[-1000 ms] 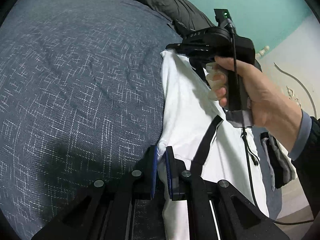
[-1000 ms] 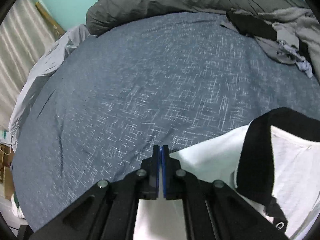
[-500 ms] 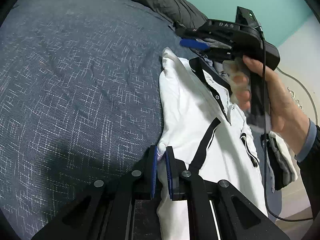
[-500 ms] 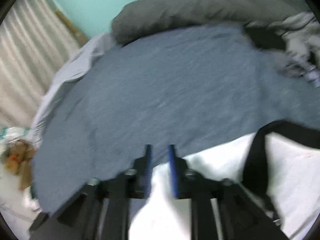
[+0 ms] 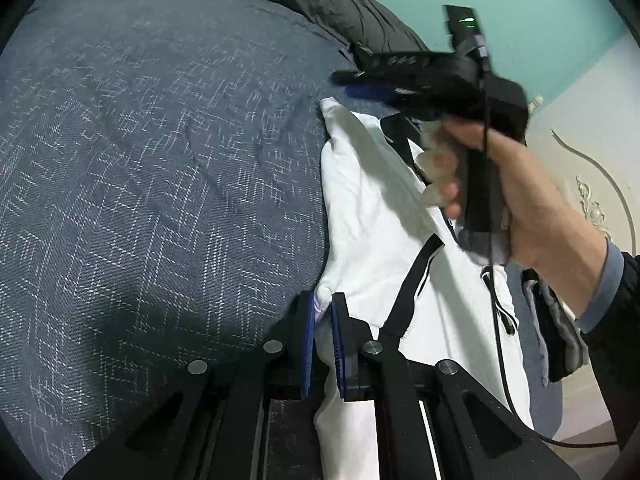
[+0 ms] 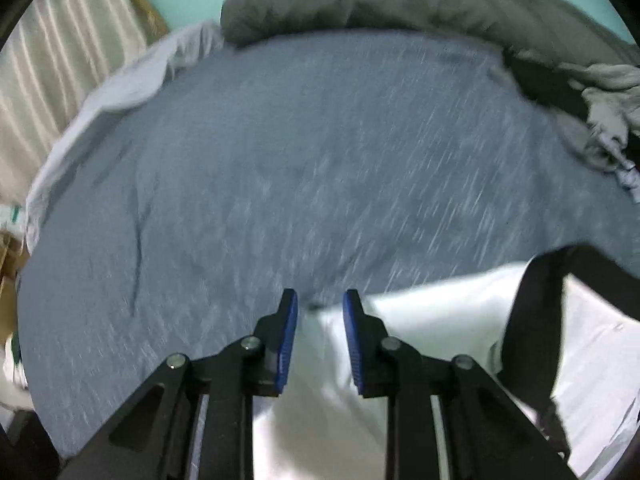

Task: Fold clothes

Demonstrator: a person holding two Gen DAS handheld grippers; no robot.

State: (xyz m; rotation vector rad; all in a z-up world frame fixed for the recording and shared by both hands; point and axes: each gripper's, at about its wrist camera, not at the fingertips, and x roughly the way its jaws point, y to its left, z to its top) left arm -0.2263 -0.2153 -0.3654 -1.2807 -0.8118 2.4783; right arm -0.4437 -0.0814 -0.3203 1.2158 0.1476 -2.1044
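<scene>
Left gripper clenched on white shirt's fold; right gripper released, jaws apart above shirt edge on bed.

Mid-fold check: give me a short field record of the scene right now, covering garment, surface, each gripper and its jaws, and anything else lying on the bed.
garment: white shirt with black trim, lying on the bed
surface: blue-grey bedspread
left gripper: jaws shut on a bunched edge of the white shirt
right gripper: jaws open, nothing between them; white fabric lies just below; view blurred
right hand: holding the right gripper above the shirt's collar end
other items: dark grey duvet along the far edge; heap of grey clothes at far right
</scene>
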